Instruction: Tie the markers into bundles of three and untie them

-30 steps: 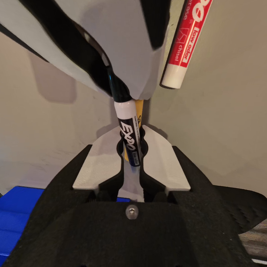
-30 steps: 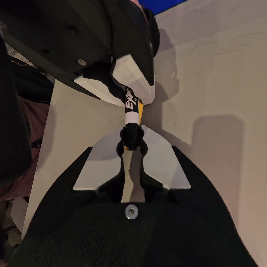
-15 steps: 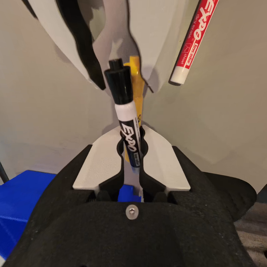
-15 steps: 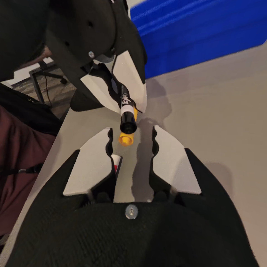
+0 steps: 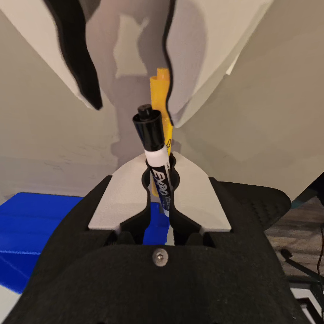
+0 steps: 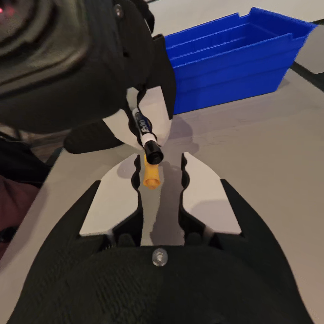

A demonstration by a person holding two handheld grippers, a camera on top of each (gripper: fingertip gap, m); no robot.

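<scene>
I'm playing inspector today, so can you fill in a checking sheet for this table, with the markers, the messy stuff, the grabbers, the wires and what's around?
Surface: pale table, bare where visible.
Job's things: black marker and yellow marker held together above the table; no third marker or tie seen.
Clutter: blue bin on the table, its inside mostly out of sight.
Grippers: left gripper shut on both markers; right gripper open, its fingers either side of the yellow marker's cap, not touching.
Cables: dark cable off the table edge in the left wrist view.
Surroundings: wood-look floor; a person's dark red clothing beside the table.
</scene>
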